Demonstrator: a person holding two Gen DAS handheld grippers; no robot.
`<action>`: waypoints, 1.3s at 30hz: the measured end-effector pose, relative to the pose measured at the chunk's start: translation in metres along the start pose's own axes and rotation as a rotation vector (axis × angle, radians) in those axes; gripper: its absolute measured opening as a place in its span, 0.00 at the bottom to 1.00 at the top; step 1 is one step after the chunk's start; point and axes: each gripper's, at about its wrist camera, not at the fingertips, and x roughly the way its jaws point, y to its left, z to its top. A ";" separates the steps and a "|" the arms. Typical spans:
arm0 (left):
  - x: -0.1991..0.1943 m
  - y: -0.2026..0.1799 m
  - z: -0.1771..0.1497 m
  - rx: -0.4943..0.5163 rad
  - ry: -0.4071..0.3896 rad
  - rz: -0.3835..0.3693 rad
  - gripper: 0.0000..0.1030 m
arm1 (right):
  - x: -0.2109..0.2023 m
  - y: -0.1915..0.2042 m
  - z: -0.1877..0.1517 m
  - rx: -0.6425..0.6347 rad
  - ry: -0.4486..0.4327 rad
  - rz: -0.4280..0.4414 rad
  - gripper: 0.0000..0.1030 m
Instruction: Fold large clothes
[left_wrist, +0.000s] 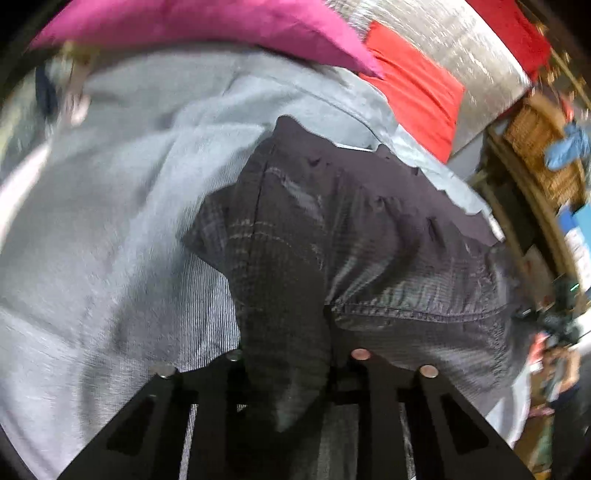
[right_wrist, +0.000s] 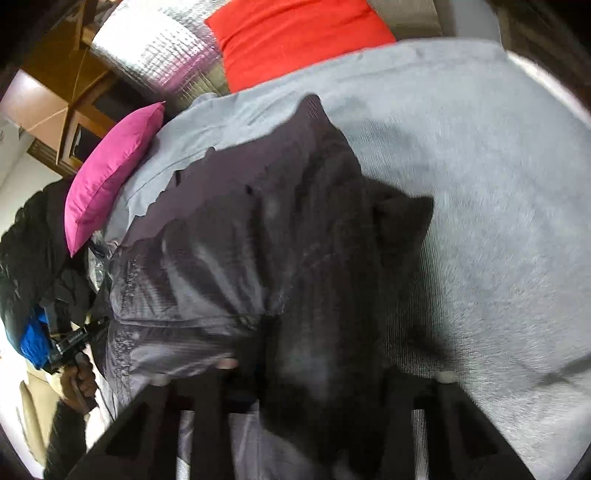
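Where each hand-held gripper (left_wrist: 288, 373) (right_wrist: 295, 376) pinches it — dark garment (left_wrist: 369, 236) (right_wrist: 240, 240) on grey bedcover (left_wrist: 110, 221).

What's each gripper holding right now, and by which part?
Both are shut on the dark garment lying on the grey bedcover. The left gripper pinches a bunched fold by the stitched hem; the right gripper pinches a gathered edge.
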 end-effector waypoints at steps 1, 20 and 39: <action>-0.006 -0.006 0.003 0.008 -0.012 0.022 0.19 | -0.007 0.003 0.000 -0.012 -0.001 -0.007 0.21; -0.116 -0.071 -0.109 0.095 -0.219 -0.030 0.17 | -0.163 0.036 -0.106 -0.154 -0.169 -0.030 0.16; -0.128 -0.087 -0.146 0.201 -0.296 0.441 0.70 | -0.171 0.017 -0.164 -0.090 -0.303 -0.089 0.72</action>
